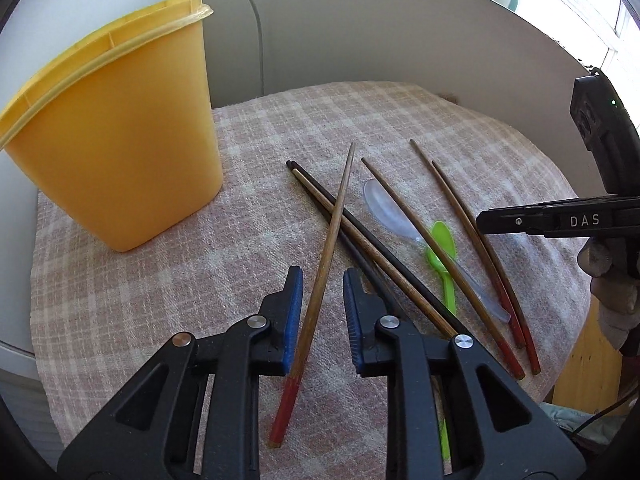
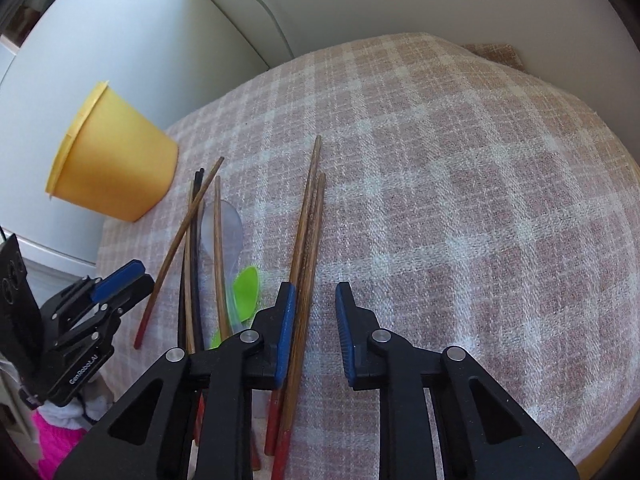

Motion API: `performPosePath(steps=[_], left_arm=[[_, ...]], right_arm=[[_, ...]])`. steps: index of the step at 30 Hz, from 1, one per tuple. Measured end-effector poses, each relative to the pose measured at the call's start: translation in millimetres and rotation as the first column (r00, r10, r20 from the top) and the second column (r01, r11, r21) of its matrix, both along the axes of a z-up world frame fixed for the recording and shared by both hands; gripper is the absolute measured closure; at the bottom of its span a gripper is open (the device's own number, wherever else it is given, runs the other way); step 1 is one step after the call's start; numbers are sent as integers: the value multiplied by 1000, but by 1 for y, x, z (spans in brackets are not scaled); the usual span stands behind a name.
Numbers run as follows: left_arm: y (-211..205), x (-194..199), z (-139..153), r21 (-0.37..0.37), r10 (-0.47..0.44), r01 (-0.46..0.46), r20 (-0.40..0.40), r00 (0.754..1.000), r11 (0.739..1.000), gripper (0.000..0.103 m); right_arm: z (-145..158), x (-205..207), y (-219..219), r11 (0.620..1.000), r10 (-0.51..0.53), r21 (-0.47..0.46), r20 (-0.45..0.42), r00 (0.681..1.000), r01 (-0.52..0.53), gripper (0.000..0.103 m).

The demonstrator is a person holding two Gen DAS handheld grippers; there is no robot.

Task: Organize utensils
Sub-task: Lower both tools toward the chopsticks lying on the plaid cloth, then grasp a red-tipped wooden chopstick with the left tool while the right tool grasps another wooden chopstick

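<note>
A yellow container (image 1: 120,140) stands on the checked cloth (image 1: 256,160) at the left; it also shows in the right wrist view (image 2: 116,168). Several chopsticks lie on the cloth. My left gripper (image 1: 322,292) is open, its jaws on either side of one red-ended chopstick (image 1: 324,264) that lies flat. Two dark chopsticks (image 1: 360,236), a clear spoon (image 1: 386,208) and a green spoon (image 1: 442,248) lie to its right. My right gripper (image 2: 314,308) is open over a red-ended pair (image 2: 308,240), which sits by its left pad (image 2: 286,328).
A white wall and cabinet (image 1: 360,32) stand behind the table. The cloth's right half (image 2: 460,200) holds no utensils. The right gripper's body (image 1: 560,220) shows at the right of the left wrist view; the left gripper (image 2: 116,280) shows at the left of the right wrist view.
</note>
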State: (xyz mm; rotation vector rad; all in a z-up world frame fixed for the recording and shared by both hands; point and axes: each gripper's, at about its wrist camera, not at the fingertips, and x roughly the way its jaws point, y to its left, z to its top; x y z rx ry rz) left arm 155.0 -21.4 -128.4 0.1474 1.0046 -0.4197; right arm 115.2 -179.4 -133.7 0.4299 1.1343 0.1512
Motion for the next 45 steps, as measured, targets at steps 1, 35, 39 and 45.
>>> performPosePath(steps=[1, 35, 39, 45], left_arm=[[1, 1, -1, 3, 0, 0, -5, 1000, 1000, 83], [27, 4, -15, -62, 17, -24, -103, 995, 998, 98], [38, -4, -5, -98, 28, -37, -91, 995, 994, 98], [57, -20, 17, -165, 42, -50, -53, 998, 985, 98]], right_arm=[[-1, -1, 2, 1000, 5, -2, -4, 1000, -5, 88], [-3, 20, 33, 989, 108, -82, -156, 982, -122, 96], [4, 15, 28, 995, 85, -42, -138, 987, -92, 98], [20, 1, 17, 997, 71, -39, -49, 996, -73, 98]])
